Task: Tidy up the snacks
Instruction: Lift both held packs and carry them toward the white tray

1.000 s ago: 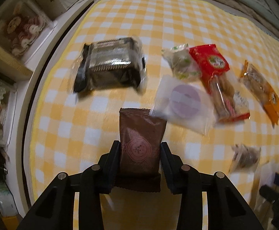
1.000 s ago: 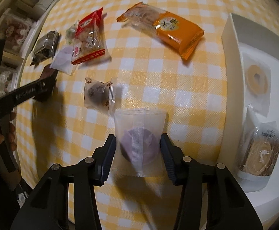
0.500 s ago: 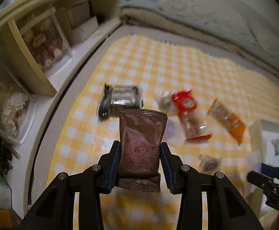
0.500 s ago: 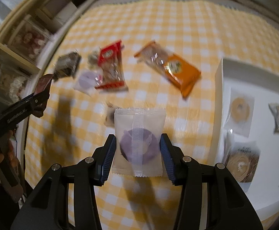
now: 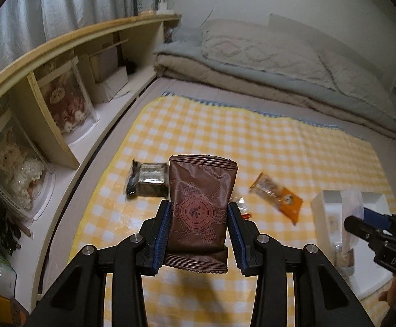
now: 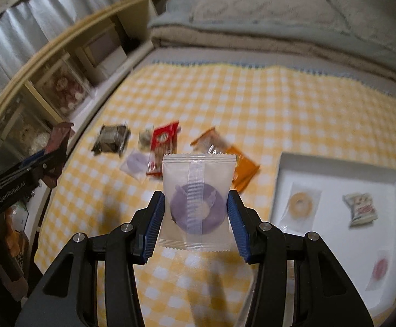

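Here the right gripper (image 6: 195, 215) pinches a clear-wrapped purple ring pastry (image 6: 196, 208), nearer the white tray (image 6: 282, 169), which lies to its right; the left gripper (image 5: 198, 234) clamps a brown packet (image 5: 200, 212), farther off.

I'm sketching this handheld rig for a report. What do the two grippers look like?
Both are matte black plastic. The left gripper and right gripper each have two angular fingers lined with ribbed blue pads, with silver screws at the joints. White lettering runs along the side of each body. No cables or sleeves show.
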A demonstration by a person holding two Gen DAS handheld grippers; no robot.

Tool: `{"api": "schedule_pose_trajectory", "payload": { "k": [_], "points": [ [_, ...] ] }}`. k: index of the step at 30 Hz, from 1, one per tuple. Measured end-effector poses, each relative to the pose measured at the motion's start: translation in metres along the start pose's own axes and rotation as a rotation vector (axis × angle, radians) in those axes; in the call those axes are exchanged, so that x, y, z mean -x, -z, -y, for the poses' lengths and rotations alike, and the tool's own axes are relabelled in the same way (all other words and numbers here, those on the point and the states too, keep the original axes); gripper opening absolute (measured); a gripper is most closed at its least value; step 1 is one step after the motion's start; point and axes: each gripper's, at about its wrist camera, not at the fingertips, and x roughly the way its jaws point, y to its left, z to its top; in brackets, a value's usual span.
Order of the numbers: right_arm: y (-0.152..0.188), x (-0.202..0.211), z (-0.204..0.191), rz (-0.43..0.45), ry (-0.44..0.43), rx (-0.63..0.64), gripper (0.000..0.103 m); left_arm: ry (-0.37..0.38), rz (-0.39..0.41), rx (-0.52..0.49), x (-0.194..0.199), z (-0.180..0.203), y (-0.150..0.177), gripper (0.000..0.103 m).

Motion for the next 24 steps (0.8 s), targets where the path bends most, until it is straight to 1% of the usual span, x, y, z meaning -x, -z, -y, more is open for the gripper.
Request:
{"api": "schedule_pose_trajectory", "payload": {
  "k": [4,9,16,21,24],
  "points": [
    [0.0,0.027,0.015,0.061,0.018,0.004,0.048,0.028,0.028,-0.006,0.018,0.018,0.004,0.04],
    [0.003,0.057,0.035,0.116,0.045,-0.012,0.048,0.071,0.055,-0.015,0.036,0.037,0.008,0.04],
    [0.013,0.096,0.068,0.187,0.107,-0.043,0.048,0.147,0.082,-0.044,0.051,0.075,0.012,0.04],
    [0.024,0.118,0.093,0.215,0.149,-0.069,0.048,0.206,0.081,-0.088,0.053,0.104,0.018,0.04],
    [0.033,0.129,0.112,0.223,0.181,-0.089,0.048,0.261,0.058,-0.106,0.049,0.121,0.021,0.04]
  ]
}}
